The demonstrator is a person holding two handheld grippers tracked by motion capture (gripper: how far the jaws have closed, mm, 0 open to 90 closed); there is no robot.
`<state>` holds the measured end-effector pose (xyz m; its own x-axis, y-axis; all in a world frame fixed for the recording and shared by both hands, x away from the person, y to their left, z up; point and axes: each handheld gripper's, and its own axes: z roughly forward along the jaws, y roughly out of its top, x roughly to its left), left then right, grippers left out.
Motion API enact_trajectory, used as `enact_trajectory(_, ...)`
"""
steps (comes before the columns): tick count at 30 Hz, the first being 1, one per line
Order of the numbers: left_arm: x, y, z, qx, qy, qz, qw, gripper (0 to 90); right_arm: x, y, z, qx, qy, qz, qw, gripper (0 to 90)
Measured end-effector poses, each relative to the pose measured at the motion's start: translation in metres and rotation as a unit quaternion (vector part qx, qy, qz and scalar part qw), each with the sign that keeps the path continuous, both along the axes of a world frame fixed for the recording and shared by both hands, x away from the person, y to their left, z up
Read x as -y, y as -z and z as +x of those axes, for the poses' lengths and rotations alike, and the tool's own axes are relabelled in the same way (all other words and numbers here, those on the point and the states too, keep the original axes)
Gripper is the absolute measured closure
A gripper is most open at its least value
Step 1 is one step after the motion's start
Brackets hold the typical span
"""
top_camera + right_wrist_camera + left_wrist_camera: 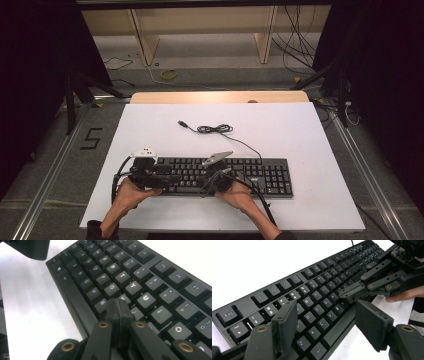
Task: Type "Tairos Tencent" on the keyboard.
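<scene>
A black keyboard (250, 172) lies across the near half of the white table top (300, 130). Its cable (220, 129) is coiled behind it and ends in a loose plug (183, 123). My left gripper (161, 181) hovers over the keyboard's left end. In the left gripper view its jaws (327, 312) stand open above the lower letter keys (312, 332), with nothing between them. My right gripper (205, 182) is shut, and its joined tips (117, 306) rest at the H key of the keyboard (155, 290). The left gripper view shows the right gripper (352, 292) coming in from the right.
The white board sits on a wooden table (220, 96) between metal rails (45, 185). Beyond it are the floor, loose cables (295, 40) and wooden shelf legs (145, 37). Bare white surface lies behind and to both sides of the keyboard.
</scene>
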<state>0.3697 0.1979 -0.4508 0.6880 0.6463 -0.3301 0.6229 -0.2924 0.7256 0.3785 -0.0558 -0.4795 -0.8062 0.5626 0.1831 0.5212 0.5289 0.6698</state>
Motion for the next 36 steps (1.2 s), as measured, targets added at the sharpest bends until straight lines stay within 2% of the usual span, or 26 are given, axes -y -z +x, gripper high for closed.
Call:
enact_trajectory(5, 0.001, 0.000, 0.000, 0.001, 0.002, 0.003, 1.0000, 34.4, 0.001, -0.002, 0.001, -0.007, 0.004, 0.003, 1.0000, 90.0)
enact_trajectory(7, 0.000, -0.001, 0.001, 0.001, 0.003, 0.003, 1.0000, 34.6, 0.005, -0.005, 0.002, -0.009, 0.008, 0.018, 0.9998, 90.0)
enact_trajectory(11, 0.001, 0.000, 0.001, 0.002, 0.004, 0.007, 1.0000, 35.6, 0.014, -0.015, 0.002, 0.006, 0.016, 0.041, 0.9990, 87.2)
enact_trajectory(19, 0.004, 0.001, 0.000, 0.003, 0.014, 0.019, 0.9997, 38.0, 0.028, -0.025, -0.001, 0.013, 0.024, 0.064, 0.9976, 66.4)
enact_trajectory(30, 0.007, 0.002, 0.001, -0.009, 0.023, 0.031, 0.9992, 48.3, 0.041, -0.025, -0.002, 0.014, 0.043, 0.074, 0.9962, 50.7)
enact_trajectory(36, 0.009, 0.001, 0.001, -0.016, 0.025, 0.038, 0.9989, 59.2, 0.047, -0.027, -0.004, 0.022, 0.050, 0.080, 0.9953, 45.3)
